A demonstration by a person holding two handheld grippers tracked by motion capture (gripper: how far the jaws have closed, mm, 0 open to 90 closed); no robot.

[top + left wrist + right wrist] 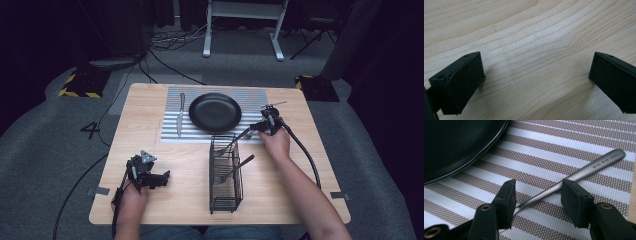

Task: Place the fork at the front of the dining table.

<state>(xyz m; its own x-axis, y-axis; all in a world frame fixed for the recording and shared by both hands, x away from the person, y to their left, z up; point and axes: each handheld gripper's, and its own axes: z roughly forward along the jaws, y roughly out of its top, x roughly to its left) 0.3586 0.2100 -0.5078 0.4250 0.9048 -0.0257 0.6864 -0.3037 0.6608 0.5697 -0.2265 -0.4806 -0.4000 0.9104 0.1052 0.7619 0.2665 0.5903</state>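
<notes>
Right gripper view, right tool (537,203) apart astride brushed-metal handle (584,171), perhaps a spoon's; left tool (536,80) apart over woodgrain.

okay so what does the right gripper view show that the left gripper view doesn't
The right gripper view alone has the striped placemat, the edge of the black plate, and a metal utensil handle lying on the mat between its open jaws, with gaps on both sides. The left gripper view alone has bare wooden table, with nothing between its jaws. Both look down along a pair of black jaws standing apart: right gripper, left gripper.
</notes>
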